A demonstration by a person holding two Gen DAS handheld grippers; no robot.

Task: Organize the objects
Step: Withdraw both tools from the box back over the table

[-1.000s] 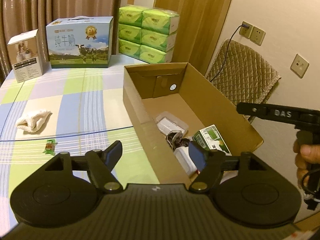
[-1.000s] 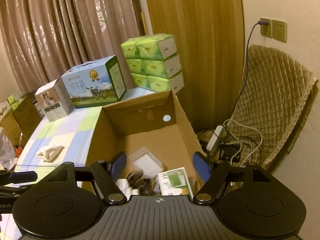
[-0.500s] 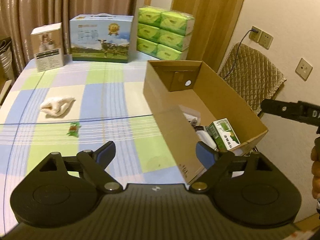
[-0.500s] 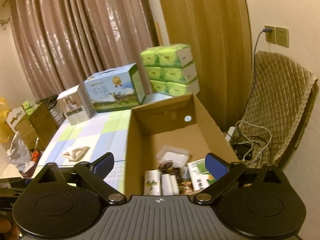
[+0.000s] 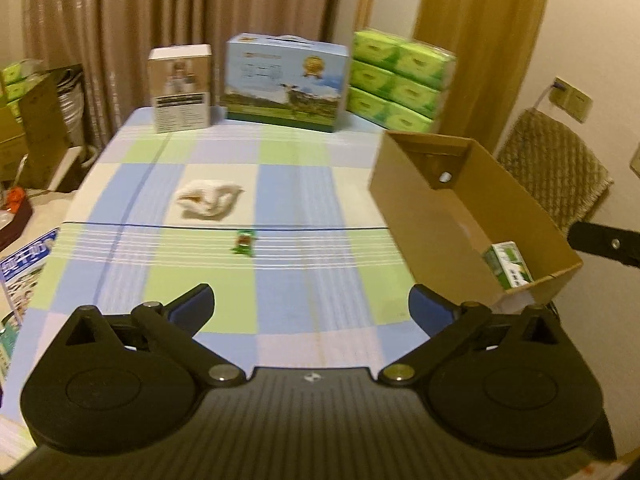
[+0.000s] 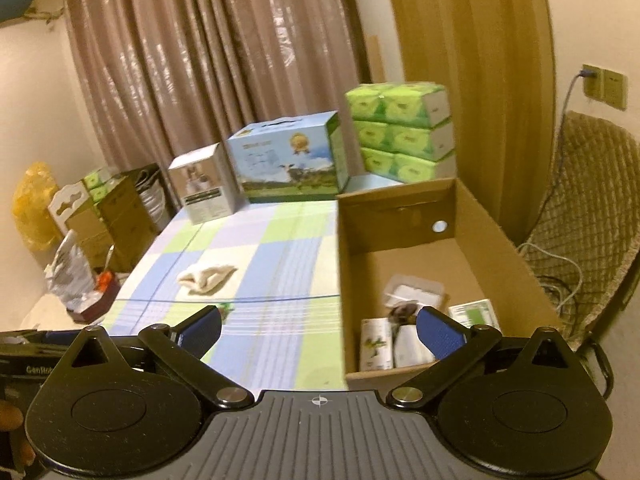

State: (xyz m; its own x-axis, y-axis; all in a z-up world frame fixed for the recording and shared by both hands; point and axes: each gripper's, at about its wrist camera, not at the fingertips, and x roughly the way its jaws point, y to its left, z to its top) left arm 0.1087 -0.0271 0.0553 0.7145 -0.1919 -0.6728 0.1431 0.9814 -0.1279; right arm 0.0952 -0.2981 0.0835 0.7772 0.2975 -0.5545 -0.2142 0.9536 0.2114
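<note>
Both tools, left tool [image 5: 311, 307] and right tool [image 6: 319, 327], hang above the tabletop [image 5: 296, 168], fingers apart and empty. A cloth [image 5: 209, 199] and a small green wrapper [image 5: 243, 242] lie left of the cardboard box [image 5: 416, 216].

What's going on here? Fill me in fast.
A person with a handheld gripper in each hand is tidying a table. The left gripper and right gripper are both open and empty. The cardboard box at the table's right edge already holds several small packages. A crumpled white cloth and a small green wrapped item lie loose on the checked tablecloth.
</note>
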